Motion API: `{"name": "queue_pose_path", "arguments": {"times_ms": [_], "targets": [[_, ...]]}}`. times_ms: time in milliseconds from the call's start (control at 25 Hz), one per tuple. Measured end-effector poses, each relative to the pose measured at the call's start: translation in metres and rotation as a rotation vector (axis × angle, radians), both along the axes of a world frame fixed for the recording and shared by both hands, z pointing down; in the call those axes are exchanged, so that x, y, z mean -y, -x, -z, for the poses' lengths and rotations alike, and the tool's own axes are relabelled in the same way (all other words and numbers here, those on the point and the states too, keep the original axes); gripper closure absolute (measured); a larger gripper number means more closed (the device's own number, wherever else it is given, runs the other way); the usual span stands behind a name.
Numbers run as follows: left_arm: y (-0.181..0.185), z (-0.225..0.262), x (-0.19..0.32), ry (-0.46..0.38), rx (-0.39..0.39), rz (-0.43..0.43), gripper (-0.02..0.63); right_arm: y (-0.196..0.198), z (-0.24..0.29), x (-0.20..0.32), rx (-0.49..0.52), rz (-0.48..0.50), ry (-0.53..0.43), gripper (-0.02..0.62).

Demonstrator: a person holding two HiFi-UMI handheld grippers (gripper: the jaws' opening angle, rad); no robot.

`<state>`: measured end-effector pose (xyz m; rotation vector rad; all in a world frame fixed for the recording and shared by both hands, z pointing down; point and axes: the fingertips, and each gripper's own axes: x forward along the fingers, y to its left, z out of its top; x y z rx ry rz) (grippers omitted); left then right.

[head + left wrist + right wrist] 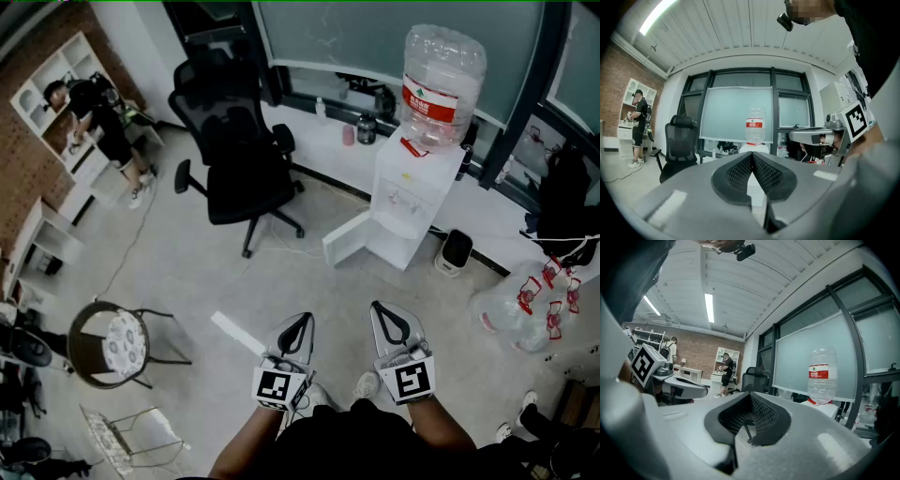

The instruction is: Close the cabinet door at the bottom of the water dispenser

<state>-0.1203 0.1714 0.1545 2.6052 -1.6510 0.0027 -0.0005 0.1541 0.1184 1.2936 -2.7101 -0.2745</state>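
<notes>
The white water dispenser (408,199) stands by the window wall with a clear bottle (441,82) on top. Its bottom cabinet door (349,241) hangs open, swung out to the left. Both grippers are held level, low in the head view and well short of the dispenser. My left gripper (305,319) is shut with nothing in it, its fingertips meeting. My right gripper (377,307) is also shut and empty. In the left gripper view the bottle (755,124) shows straight past the shut left gripper (751,154). In the right gripper view the bottle (821,376) is off to the right of the right gripper (751,394).
A black office chair (239,150) stands left of the dispenser. A round-seat chair (111,343) and a wire rack (131,433) are at the lower left. Empty water bottles (514,314) lie at the right, near a small floor appliance (457,251). A person (98,117) stands by white shelves far left.
</notes>
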Motion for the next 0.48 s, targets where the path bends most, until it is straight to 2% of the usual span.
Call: {"name": "queue_pose_path", "arguments": {"times_ms": [480], "targets": [[0.021, -0.01, -0.017, 0.021, -0.007, 0.007, 0.588, 0.023, 0.004, -0.019, 0.007, -0.008, -0.018, 0.594]]}}
